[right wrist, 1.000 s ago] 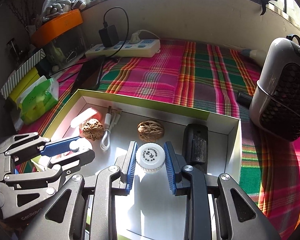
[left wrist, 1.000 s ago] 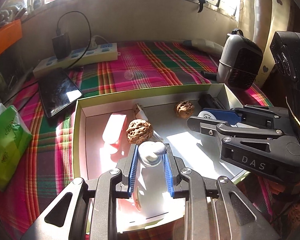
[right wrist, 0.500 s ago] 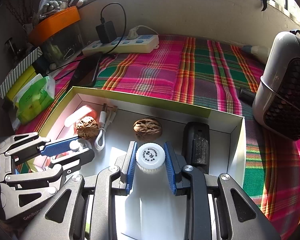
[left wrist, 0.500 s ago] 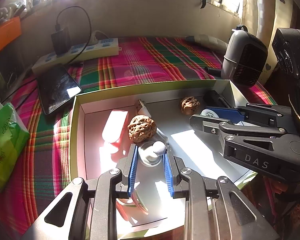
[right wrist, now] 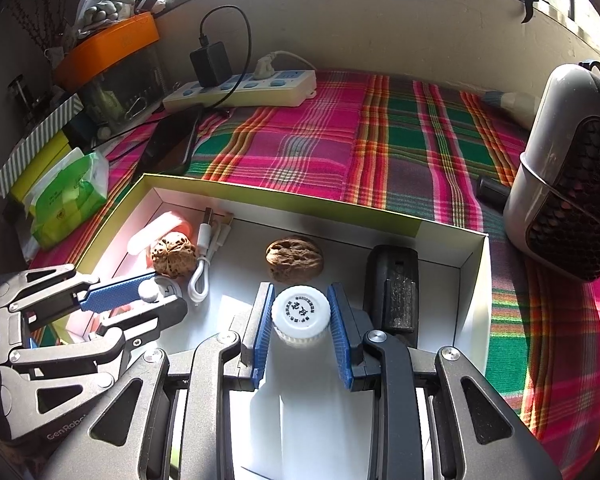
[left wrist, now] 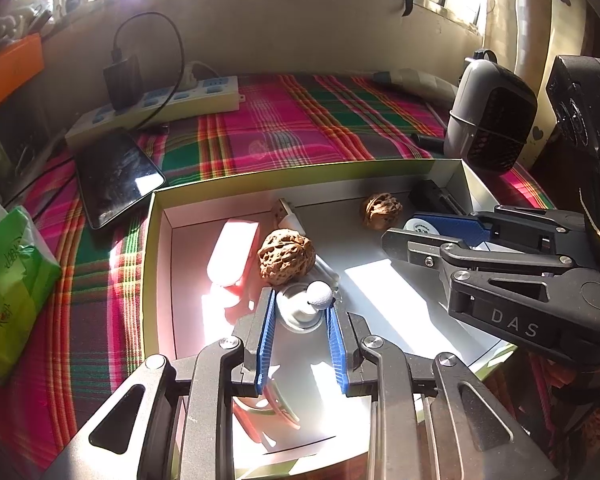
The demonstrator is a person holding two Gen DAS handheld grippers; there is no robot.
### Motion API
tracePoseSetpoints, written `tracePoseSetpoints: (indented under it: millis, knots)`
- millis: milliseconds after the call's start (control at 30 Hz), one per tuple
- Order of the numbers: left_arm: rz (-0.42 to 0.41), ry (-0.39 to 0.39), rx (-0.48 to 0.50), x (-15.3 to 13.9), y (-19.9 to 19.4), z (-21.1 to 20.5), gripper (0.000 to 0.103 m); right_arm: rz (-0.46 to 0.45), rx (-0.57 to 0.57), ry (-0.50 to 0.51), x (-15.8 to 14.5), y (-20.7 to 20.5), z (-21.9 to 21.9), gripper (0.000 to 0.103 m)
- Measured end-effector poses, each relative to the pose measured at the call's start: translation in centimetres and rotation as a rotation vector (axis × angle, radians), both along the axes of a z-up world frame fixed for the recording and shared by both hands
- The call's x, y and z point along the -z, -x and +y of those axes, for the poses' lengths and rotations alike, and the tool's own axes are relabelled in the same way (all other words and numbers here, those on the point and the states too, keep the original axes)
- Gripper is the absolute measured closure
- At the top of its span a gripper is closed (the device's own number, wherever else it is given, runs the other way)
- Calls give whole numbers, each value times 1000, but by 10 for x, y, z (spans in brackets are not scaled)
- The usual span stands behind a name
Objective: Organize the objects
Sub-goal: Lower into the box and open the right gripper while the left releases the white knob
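A shallow white box with a green rim lies on the plaid cloth. My left gripper is shut on a small white golf-ball ornament inside the box, just behind a rough walnut. My right gripper is shut on a white capped bottle, held over the box near a smoother walnut. A pink case, a white USB cable and a black device also lie in the box.
A phone, a power strip with a charger, and a green tissue pack lie left of the box. A grey heater stands at the right. An orange-lidded container is at the far left.
The left gripper with the white ornament has lowered and drawn slightly back from the rough walnut. The right gripper still holds the bottle in about the same place.
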State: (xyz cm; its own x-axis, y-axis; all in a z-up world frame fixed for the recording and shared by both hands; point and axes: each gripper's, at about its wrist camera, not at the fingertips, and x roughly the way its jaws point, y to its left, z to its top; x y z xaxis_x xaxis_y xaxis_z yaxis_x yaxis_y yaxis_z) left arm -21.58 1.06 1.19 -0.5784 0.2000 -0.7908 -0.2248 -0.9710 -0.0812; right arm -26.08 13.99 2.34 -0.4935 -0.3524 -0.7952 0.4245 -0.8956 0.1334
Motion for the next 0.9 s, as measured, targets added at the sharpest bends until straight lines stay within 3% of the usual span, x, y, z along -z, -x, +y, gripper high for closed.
tracePoseSetpoints:
  millis: [133, 300, 900]
  knots:
    - [-1, 1, -4, 0, 0, -1, 80, -3, -6, -1, 0, 0, -1, 74]
    - [-2, 0, -5, 0, 0, -2, 80, -6, -11, 7, -1, -1, -1, 64]
    - [22, -9, -18, -12, -18, -6, 74, 24, 4, 47, -13, -20, 5, 63]
